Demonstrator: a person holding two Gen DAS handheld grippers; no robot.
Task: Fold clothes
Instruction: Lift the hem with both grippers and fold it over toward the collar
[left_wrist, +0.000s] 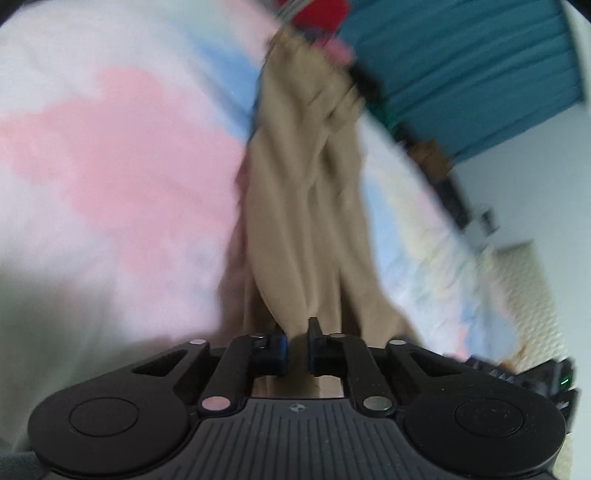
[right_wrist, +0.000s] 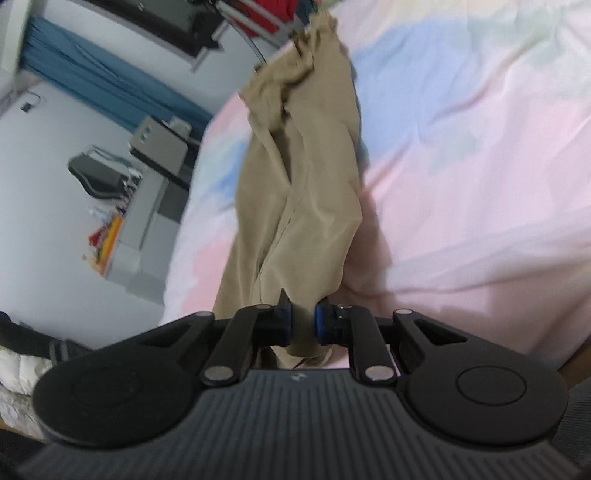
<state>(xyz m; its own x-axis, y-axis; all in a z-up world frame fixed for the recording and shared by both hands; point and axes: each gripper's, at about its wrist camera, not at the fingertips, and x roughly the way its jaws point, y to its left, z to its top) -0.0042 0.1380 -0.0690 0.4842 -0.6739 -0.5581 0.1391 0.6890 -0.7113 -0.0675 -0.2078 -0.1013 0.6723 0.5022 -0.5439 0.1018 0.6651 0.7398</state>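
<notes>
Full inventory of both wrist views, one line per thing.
tan garment: 1, khaki, stretched above the bed between both grippers, bunched into folds.
bedsheet: 1, pastel pink, blue and white, beneath the garment.
curtain: 1, teal blue, at the room's far side.
grey cabinet: 1, grey, beside the bed by the wall.
red item: 1, red, beyond the garment's far end; too blurred to identify.
left gripper: 1, black, jaws closed on the garment's near end.
right gripper: 1, black with blue pads, jaws closed on the garment.

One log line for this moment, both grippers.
left gripper: shut on tan cloth garment | right gripper: shut on it | garment over pastel bedsheet
</notes>
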